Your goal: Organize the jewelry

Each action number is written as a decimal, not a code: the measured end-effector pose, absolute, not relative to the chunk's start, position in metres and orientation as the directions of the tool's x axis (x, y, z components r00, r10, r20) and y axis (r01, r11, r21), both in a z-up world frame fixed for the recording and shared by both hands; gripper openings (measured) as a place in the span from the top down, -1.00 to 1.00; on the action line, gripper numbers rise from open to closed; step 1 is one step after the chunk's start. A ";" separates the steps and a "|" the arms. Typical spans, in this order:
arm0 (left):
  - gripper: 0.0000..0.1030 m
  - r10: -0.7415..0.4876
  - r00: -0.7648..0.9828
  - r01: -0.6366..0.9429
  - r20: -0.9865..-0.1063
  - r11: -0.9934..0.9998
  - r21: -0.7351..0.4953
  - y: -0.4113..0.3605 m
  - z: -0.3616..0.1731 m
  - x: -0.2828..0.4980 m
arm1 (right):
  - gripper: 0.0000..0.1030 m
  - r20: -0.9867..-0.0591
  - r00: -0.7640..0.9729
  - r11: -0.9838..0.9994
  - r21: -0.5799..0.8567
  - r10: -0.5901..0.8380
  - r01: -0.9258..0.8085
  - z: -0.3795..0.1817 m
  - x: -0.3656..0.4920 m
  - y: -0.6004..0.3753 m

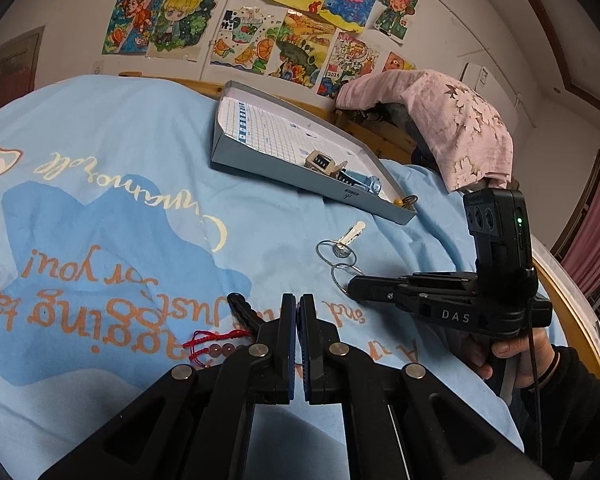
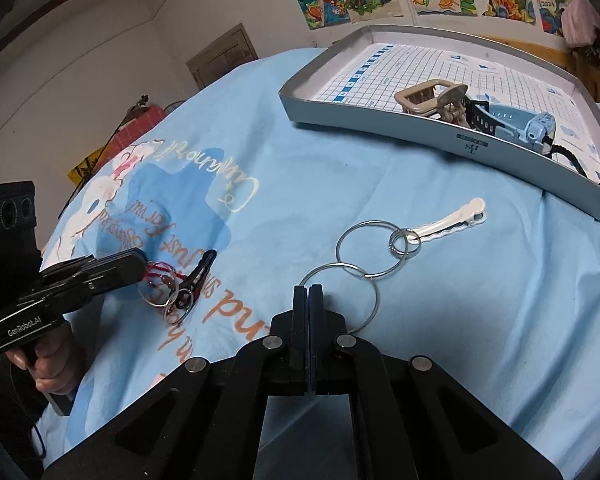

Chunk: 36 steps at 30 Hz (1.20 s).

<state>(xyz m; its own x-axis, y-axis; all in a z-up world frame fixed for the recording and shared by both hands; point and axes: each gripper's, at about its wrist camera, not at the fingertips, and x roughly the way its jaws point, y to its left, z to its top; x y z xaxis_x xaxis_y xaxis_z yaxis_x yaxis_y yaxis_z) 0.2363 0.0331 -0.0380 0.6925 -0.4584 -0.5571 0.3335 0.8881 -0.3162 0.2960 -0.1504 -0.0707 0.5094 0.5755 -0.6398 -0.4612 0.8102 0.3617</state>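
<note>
Your right gripper [image 2: 308, 294] pinches the near silver wire hoop [image 2: 340, 300] on the blue sheet, near the grey tray [image 2: 420, 128]. The linked white hair clip [image 2: 452, 220] may swing and snag when you lift.

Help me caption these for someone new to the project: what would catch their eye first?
Probably the right gripper, shut on the nearest of the linked silver rings that trail across the blue bedsheet toward a white hair clip. Behind them sits a grey tray already holding a beige claw clip and a watch. Bright drawings cover the wall.
</note>
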 end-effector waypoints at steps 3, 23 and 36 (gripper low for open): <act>0.95 -0.459 0.691 0.329 -0.559 0.888 -0.323 0.035 -0.039 0.237 | 0.95 -0.655 0.506 0.815 0.335 0.562 -0.472 -0.072 0.294 -0.144; 0.95 -0.451 0.697 0.321 -0.558 0.892 -0.320 0.030 -0.035 0.240 | 0.95 -0.703 0.516 0.833 0.202 0.489 -0.515 -0.073 0.291 -0.128; 0.95 -0.405 0.770 0.265 -0.493 0.906 -0.330 0.020 0.039 0.281 | 0.97 -0.476 0.617 0.779 0.404 0.627 -0.480 -0.011 0.288 -0.188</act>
<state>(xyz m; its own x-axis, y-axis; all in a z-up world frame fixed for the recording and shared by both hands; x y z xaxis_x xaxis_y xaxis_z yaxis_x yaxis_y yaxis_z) 0.2808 0.0198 0.0390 0.7703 -0.4049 -0.4926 0.2648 0.9059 -0.3305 0.2879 -0.1883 -0.0107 0.6170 0.6266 -0.4761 -0.4797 0.7790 0.4037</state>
